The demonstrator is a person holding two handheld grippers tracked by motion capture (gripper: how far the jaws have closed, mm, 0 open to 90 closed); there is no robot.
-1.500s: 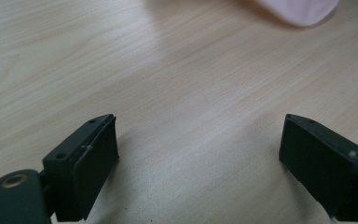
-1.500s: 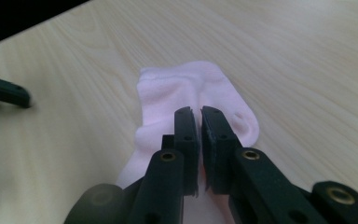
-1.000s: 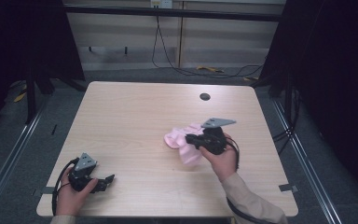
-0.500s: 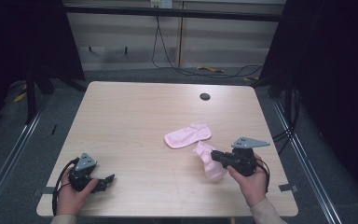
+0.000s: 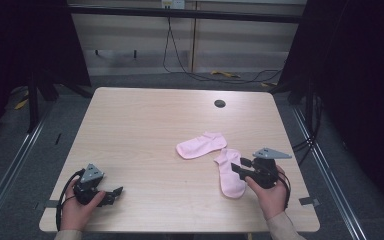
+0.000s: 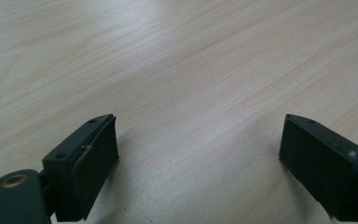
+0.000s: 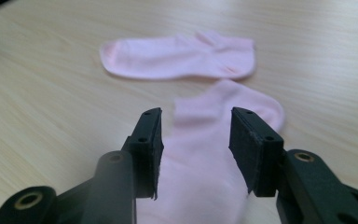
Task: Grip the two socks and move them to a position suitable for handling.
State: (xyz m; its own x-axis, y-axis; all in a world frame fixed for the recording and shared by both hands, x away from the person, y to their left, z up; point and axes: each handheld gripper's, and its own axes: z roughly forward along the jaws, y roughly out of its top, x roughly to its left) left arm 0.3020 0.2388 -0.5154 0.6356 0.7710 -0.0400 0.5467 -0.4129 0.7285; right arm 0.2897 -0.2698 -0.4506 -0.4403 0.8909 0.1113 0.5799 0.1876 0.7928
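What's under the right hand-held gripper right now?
Under the right hand-held gripper lies a pink sock flat on the table. Its jaws have just been opening, pads clear of the fabric. The sock's near end is hidden behind the jaws.

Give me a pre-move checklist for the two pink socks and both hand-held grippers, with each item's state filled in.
1. Right hand-held gripper let go of the near sock: ok; its jaws have just been opening and stand apart above the fabric, pads not pressing.
2. Near sock flat on the table: ok, no visible bunching.
3. Far sock flat: ok.
4. Socks apart from each other: cannot tell; their ends lie very close or just touch.
5. Left hand-held gripper empty: ok, jaws wide open over bare wood.
6. Left hand-held gripper away from the socks: ok, at the table's near left corner.
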